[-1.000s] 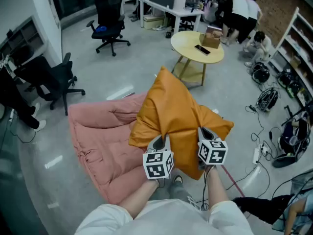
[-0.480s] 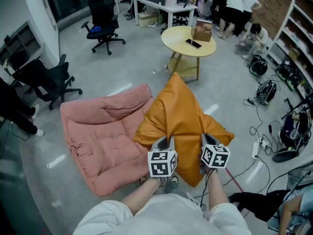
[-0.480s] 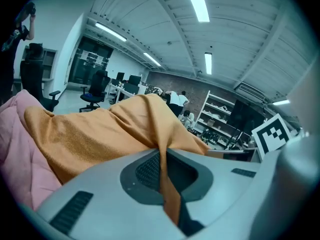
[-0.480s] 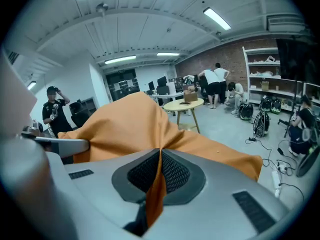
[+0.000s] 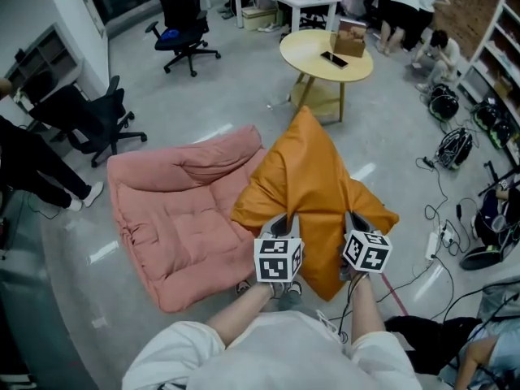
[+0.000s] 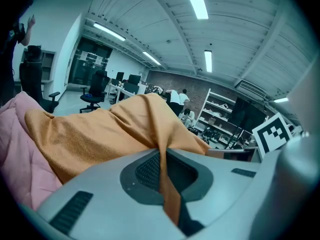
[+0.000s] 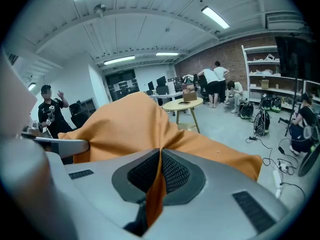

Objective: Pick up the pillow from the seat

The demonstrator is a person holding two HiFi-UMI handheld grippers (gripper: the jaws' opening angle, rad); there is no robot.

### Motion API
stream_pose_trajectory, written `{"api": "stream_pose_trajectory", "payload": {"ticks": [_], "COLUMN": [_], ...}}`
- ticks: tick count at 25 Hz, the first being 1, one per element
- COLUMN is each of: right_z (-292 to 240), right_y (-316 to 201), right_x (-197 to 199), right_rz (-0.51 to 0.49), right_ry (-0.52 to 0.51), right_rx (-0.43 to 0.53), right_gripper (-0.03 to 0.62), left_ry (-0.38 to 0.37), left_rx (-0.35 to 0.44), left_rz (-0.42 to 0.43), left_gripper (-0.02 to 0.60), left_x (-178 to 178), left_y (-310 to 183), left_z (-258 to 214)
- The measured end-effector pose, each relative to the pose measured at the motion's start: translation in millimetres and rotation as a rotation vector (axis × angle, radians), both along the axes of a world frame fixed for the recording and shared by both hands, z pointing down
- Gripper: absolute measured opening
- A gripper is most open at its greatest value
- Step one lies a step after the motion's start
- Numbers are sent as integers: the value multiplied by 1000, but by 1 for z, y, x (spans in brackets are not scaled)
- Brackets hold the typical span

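Observation:
An orange pillow (image 5: 307,181) hangs in the air in front of me, held by its near edge. My left gripper (image 5: 280,224) is shut on a fold of its fabric, which runs between the dark pads (image 6: 145,171) in the left gripper view. My right gripper (image 5: 356,224) is shut on the pillow (image 7: 125,124) too, a pinch of cloth showing between its pads (image 7: 172,171). The pink cushioned seat (image 5: 175,218) lies on the floor to the left, partly under the pillow (image 6: 90,134). The seat (image 6: 20,149) shows pink at the left of the left gripper view.
A round yellow table (image 5: 325,54) with a box and a phone stands behind the pillow. Black office chairs (image 5: 93,116) stand at the left and back. Cables and bags (image 5: 455,149) lie on the floor at the right. Several people are at the back (image 5: 402,6).
The pillow and both grippers have shifted to the right, off the pink seat, so more of the seat is uncovered. Both grips stay the same.

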State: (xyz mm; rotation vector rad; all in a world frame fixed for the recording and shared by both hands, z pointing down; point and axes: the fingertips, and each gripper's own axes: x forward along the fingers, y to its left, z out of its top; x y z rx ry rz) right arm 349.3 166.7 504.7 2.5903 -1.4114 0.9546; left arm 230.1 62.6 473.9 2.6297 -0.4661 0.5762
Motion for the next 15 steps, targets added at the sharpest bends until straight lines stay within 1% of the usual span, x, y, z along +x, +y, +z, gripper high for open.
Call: {"api": "stream_pose_trajectory", "payload": {"ticks": [9, 15], "right_z": [4, 0], "right_y": [-14, -23], "right_x": [1, -8], "right_rz": [-33, -58], "right_ry": [3, 11], "right_rx": [-9, -13], "right_gripper": [32, 32], "left_ry": [-3, -4], "left_rx": [0, -5], "left_rz": [-26, -45], "left_gripper": [15, 15], "left_x": [-2, -14], "left_y": [-10, -17], "left_z": [3, 0]}}
